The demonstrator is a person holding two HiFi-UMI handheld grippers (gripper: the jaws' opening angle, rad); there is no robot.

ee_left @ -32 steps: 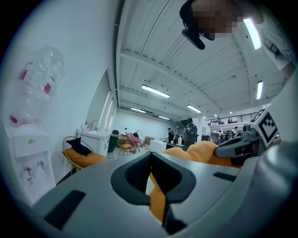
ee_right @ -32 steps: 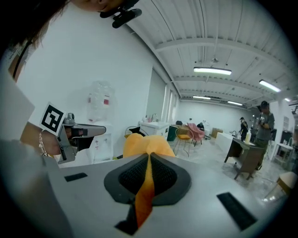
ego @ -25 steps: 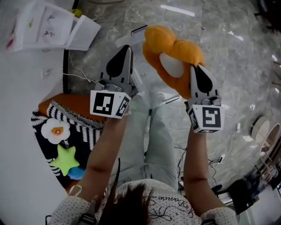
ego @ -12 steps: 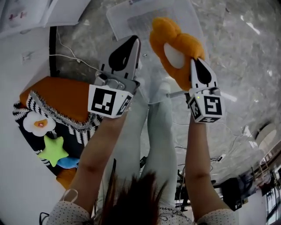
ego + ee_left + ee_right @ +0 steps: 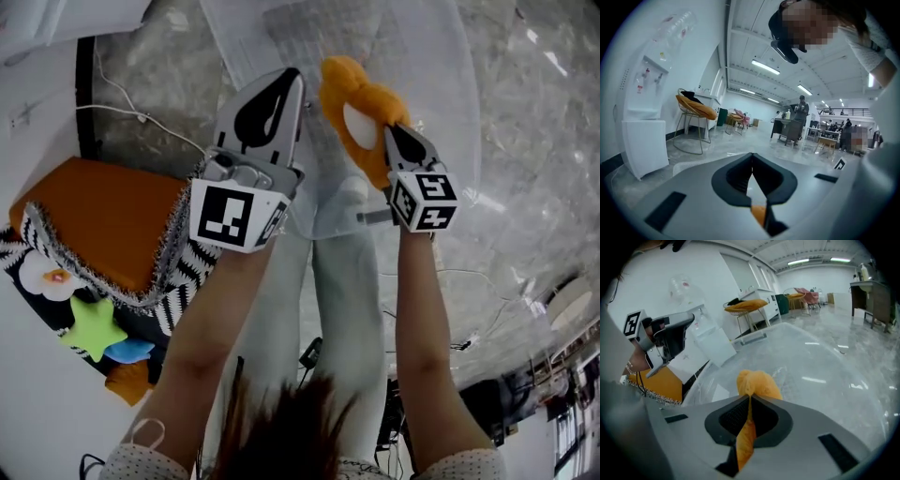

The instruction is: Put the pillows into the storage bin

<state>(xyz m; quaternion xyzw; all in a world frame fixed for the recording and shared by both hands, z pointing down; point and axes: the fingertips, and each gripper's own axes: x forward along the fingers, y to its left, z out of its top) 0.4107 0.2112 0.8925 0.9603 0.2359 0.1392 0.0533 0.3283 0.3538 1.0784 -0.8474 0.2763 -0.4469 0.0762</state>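
While the right tongs (image 5: pixel 388 133) pinch the orange pillow (image 5: pixel 361 98) over the clear storage bin (image 5: pixel 450 141) beneath them, the left tongs (image 5: pixel 292 81) alongside are pressed together and empty. This looks like the carrying step. Next, lower the pillow inside and spread the right tongs.

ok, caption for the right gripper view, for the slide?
Right gripper, fingers shut on the orange pillow, poised above the clear storage bin.

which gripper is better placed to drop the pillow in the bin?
Right. The right gripper is shut on the orange pillow, over the clear bin. The left gripper is shut and empty.
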